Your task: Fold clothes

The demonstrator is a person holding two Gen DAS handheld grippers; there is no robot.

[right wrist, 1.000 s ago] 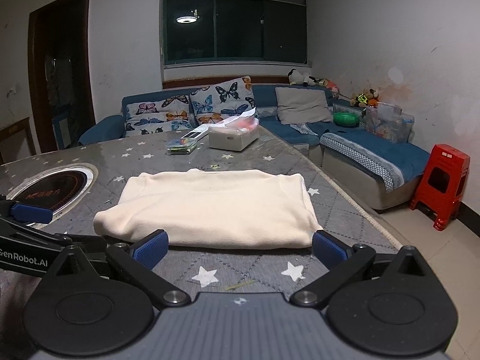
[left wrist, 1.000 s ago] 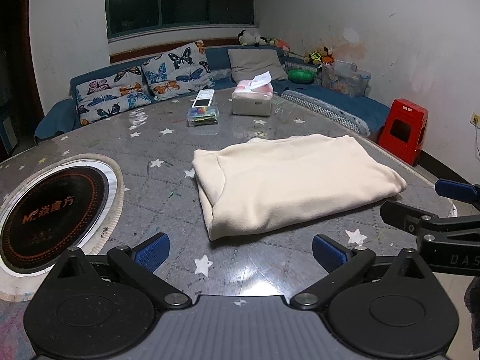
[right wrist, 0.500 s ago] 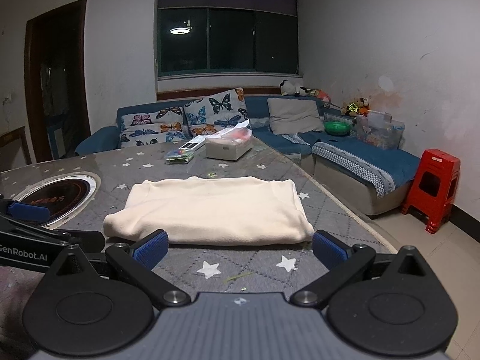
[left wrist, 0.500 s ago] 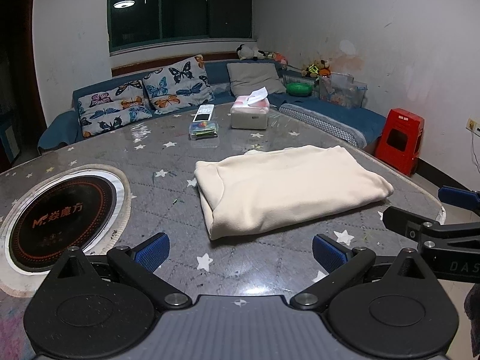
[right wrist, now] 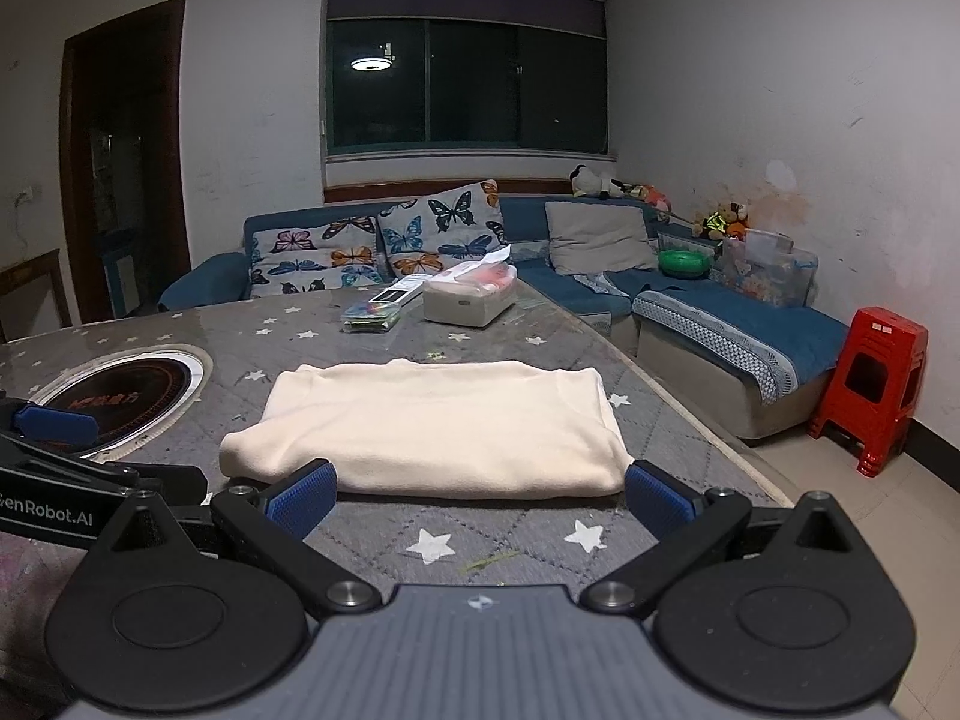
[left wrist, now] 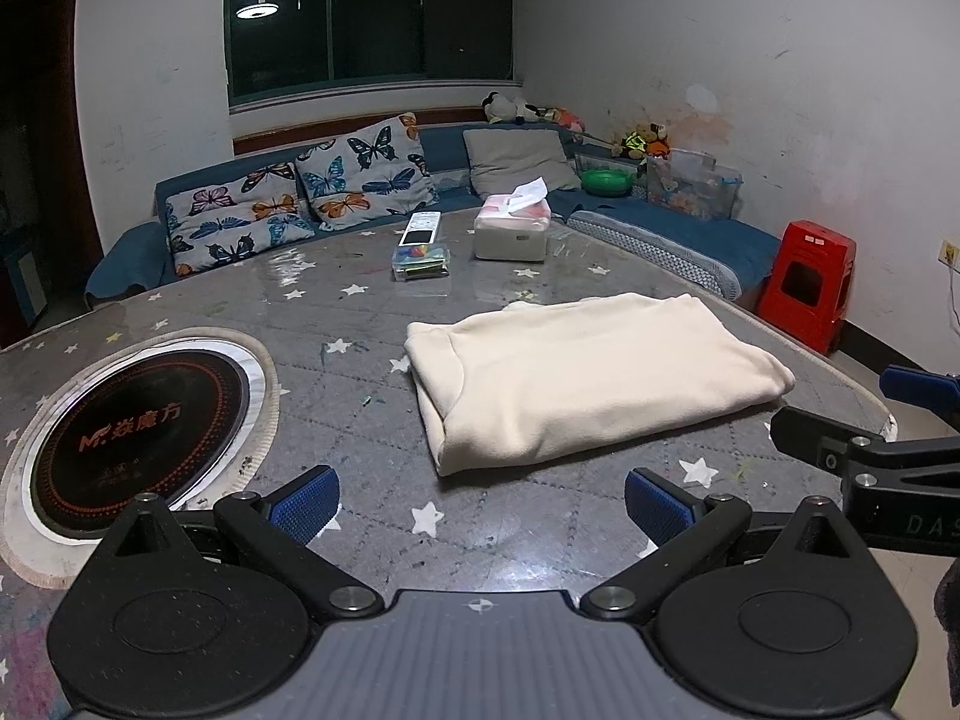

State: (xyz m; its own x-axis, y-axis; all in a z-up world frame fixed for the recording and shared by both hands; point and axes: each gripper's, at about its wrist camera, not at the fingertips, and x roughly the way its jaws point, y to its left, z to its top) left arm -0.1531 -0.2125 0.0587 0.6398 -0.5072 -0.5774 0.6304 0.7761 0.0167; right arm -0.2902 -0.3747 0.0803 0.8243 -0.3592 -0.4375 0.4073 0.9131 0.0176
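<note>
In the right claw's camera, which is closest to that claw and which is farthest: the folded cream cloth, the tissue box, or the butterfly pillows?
1. Folded cream cloth: on the table, just ahead of the right claw.
2. Tissue box: farther back on the table, near its far edge.
3. Butterfly pillows: farthest, on the blue sofa behind the table.

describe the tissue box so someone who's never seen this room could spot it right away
Start at the grey star-patterned table and look to its far end, near the blue sofa. The tissue box stands there, beyond the folded cream garment and right of a small clear case with a remote control behind it. It alone is a pale block with a pink top and a white tissue sticking up.
</note>
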